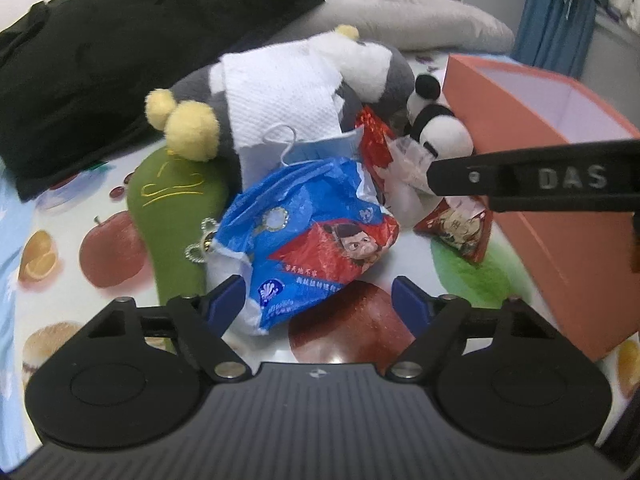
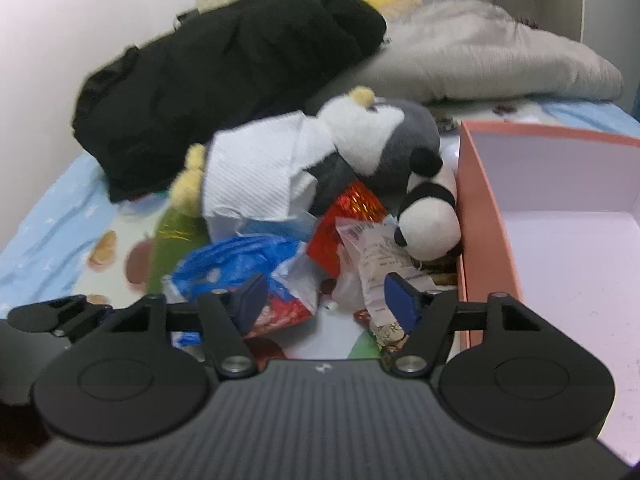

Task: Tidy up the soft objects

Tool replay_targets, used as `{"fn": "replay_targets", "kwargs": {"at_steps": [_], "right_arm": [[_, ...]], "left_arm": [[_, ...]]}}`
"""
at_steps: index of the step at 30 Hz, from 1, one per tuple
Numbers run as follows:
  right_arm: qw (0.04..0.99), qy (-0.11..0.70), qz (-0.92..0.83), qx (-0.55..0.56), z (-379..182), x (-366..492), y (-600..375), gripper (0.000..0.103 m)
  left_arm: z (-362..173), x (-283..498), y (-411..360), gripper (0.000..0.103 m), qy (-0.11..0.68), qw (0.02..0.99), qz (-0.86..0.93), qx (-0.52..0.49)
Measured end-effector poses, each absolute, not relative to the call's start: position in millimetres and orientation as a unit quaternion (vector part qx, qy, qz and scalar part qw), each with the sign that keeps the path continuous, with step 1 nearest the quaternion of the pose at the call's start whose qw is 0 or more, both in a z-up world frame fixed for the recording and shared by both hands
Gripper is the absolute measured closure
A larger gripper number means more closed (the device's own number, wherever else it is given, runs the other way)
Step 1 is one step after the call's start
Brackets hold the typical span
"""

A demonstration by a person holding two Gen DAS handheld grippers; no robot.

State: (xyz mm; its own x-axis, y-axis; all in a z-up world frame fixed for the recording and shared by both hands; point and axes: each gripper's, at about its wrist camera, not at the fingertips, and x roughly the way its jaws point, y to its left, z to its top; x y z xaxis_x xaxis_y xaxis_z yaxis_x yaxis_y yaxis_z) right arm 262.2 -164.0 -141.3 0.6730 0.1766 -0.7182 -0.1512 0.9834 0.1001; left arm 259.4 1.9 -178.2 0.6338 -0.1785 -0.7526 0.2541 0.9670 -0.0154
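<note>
A pile of soft things lies on a bed beside an orange box (image 2: 480,216): a grey plush (image 1: 384,76) under white tissue (image 1: 280,92), a small panda (image 2: 430,216), a blue bag (image 1: 304,240). The left gripper (image 1: 320,296) and right gripper (image 2: 326,296) hover with fingers apart, holding nothing.
</note>
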Motion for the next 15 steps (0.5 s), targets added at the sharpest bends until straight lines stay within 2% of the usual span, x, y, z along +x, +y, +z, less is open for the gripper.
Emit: {"fn": "replay_targets", "kwargs": {"at_steps": [3,7,9,13,15], "right_arm": [[0.907,0.415,0.072,0.002,-152.9,273.4,-162.6,0.044],[0.898,0.435,0.065,-0.014,-170.2,286.9,-161.9,0.048],[0.895,0.442,0.063,-0.019,-177.3,290.2,-161.9,0.055],[0.891,0.45,0.052,-0.036,-188.7,293.4,-162.0,0.068],[0.891,0.449,0.049,-0.04,-189.6,294.1,-162.4,0.082]], "left_arm": [[-184.9,265.4,-2.0,0.026,0.409,0.902,-0.123,0.055],[-194.6,273.2,-7.6,0.037,0.416,0.899,-0.119,0.067],[-198.9,275.5,-9.0,0.046,0.417,0.899,-0.116,0.073],[-201.1,277.2,-8.0,0.055,0.416,0.899,-0.12,0.065],[-199.3,276.7,-6.8,0.062,0.415,0.9,-0.122,0.057]]}}
